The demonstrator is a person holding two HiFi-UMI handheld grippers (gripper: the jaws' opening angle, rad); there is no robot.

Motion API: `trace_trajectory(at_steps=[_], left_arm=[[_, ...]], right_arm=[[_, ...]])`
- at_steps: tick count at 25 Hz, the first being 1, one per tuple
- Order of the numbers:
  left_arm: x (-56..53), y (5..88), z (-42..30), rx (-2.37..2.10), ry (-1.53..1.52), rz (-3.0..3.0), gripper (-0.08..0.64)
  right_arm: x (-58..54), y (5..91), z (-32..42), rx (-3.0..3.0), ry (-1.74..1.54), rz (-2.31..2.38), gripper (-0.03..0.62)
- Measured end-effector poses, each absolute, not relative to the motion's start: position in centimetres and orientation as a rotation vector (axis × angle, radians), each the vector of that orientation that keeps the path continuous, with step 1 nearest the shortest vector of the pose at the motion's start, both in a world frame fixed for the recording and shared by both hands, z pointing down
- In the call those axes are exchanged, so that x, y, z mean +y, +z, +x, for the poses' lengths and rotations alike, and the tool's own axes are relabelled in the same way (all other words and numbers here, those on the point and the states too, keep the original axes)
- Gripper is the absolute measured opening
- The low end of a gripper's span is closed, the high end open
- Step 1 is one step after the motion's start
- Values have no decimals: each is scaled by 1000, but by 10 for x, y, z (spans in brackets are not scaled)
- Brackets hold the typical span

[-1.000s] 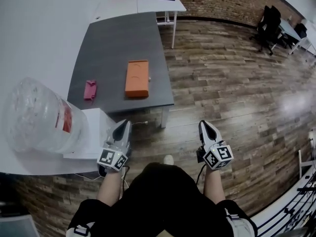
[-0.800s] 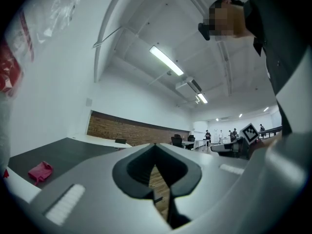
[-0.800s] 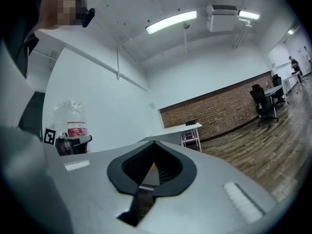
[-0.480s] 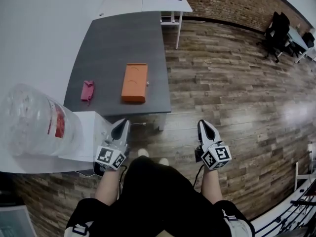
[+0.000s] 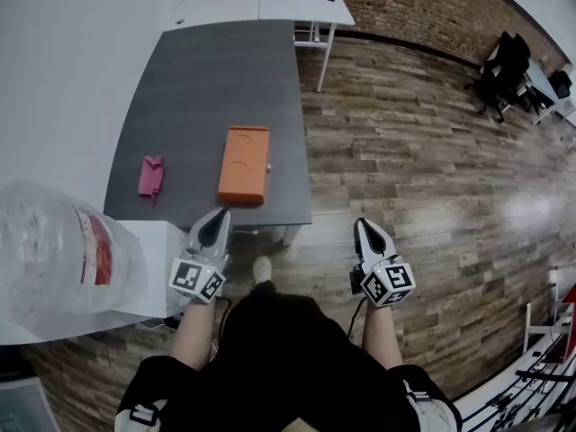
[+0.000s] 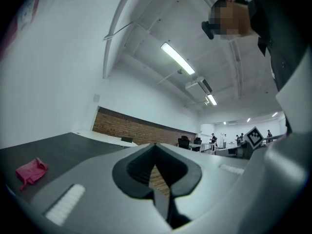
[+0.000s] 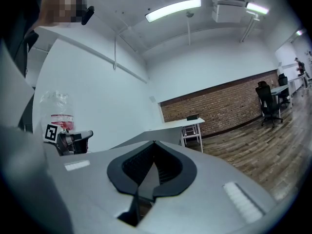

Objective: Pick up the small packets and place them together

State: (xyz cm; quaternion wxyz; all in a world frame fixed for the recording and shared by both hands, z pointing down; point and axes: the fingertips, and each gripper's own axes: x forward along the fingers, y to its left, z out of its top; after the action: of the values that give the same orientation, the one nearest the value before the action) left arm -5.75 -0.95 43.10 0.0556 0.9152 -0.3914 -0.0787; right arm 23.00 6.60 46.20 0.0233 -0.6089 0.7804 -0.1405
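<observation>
A crumpled pink packet [image 5: 150, 175] lies on the left part of the dark grey table [image 5: 225, 70]; the left gripper view has the packet [image 6: 30, 171] low at the left. My left gripper [image 5: 219, 216] hangs at the table's near edge, shut with nothing in it, its tips together [image 6: 156, 145]. My right gripper [image 5: 363, 226] is over the wooden floor to the right of the table, shut and empty [image 7: 154, 143]. Both point forward, well short of the packet.
An orange box [image 5: 244, 164] lies on the table's near right part. A big clear water bottle [image 5: 54, 250] on a white stand is close at my left. A white table [image 5: 261, 3] stands behind the grey one. Office chairs [image 5: 504, 61] are at the far right.
The table has come nearer in the head view. Both grippers have moved forward with the person, and the left one has reached the table's near edge. Both stayed shut.
</observation>
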Motion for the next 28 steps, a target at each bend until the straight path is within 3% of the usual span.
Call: trace_trajectory(at_steps=[28], left_arm=[[-136,475,-69,-1137,-104,2709,0]], right_arm=[[-94,471,140,2671,-457,-1613,3]])
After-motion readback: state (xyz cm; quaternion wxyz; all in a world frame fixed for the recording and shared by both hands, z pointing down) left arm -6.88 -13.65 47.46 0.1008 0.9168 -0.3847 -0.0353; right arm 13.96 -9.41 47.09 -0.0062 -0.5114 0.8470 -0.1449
